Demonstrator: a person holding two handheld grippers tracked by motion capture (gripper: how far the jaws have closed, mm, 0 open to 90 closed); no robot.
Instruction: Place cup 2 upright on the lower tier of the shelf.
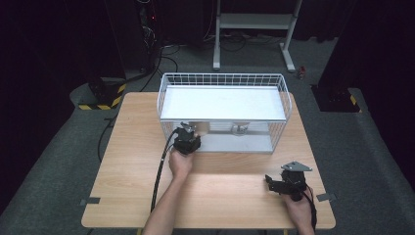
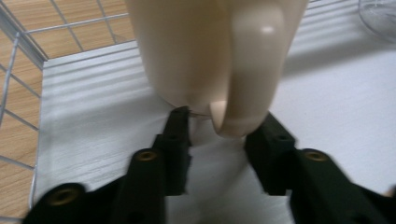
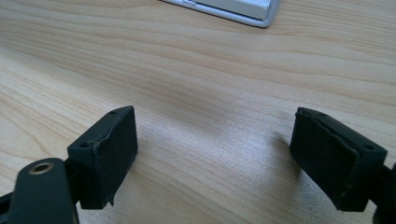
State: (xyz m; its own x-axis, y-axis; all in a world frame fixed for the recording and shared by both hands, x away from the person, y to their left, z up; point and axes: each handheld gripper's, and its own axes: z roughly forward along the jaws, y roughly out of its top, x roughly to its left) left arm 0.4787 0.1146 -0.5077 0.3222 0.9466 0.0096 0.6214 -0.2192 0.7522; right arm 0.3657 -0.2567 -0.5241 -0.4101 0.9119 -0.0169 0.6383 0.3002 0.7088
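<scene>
A cream mug [image 2: 205, 51] stands on the white floor of the wire rack [image 1: 166, 98], its handle turned toward the camera. My left gripper [image 2: 219, 123] has its two black jaws against the mug's base and handle, one on each side. From above, the left gripper [image 1: 193, 131] reaches into the rack's open front, with the mug [image 1: 201, 128] just ahead of it. My right gripper [image 1: 268, 180] rests low over the table near the front right corner. In its own view the right gripper [image 3: 212, 140] is open with bare wood between its pads.
A clear glass item [image 1: 240, 129] sits on the rack's lower level to the right of the mug, and its edge [image 2: 380, 18] shows in the left gripper view. A white shelf [image 1: 222, 103] covers the rack's top. The wooden table [image 1: 132, 161] lies bare at the left and front.
</scene>
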